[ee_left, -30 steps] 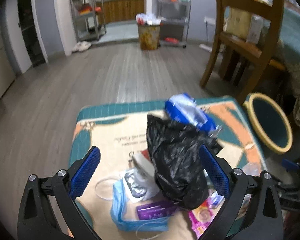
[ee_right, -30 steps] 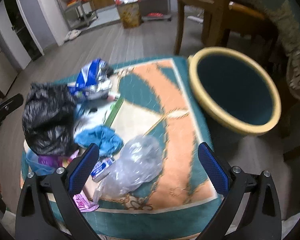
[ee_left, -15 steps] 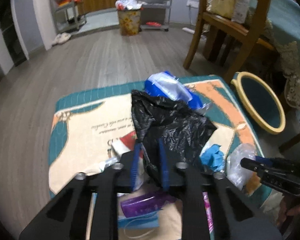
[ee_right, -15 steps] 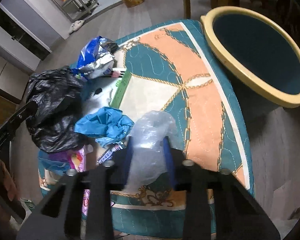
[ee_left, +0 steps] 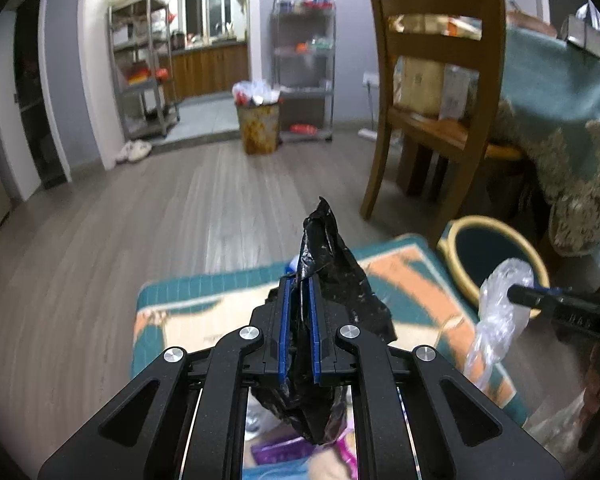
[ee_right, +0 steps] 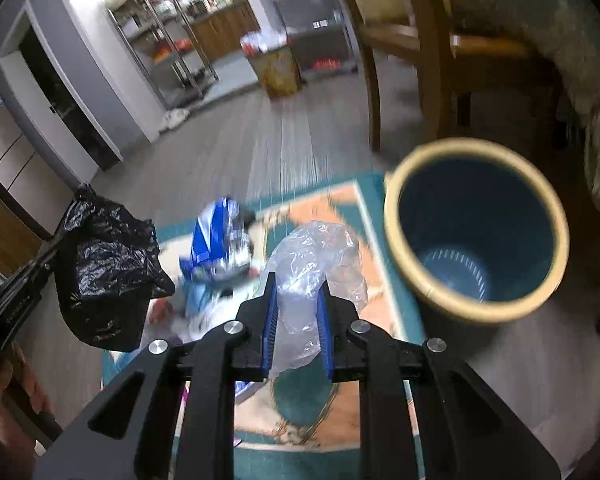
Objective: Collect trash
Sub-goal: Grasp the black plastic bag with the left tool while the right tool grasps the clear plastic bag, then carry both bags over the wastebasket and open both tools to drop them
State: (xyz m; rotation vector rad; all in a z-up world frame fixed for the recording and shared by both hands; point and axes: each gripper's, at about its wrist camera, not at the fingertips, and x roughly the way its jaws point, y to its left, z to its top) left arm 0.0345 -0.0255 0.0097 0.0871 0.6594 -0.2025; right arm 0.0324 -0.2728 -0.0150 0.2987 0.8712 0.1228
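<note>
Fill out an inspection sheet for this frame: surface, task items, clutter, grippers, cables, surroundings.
Surface: patterned teal and orange mat on a grey wood floor.
Job's things: black plastic bag and clear plastic bag, both lifted; blue bin with a yellow rim beside the mat, no trash visible inside.
Clutter: blue foil wrapper and blurred small wrappers left on the mat.
Grippers: left gripper shut on the black plastic bag; right gripper shut on the clear plastic bag.
Cables: nothing seen.
Surroundings: wooden chair, metal shelves, full waste basket by the far wall.
</note>
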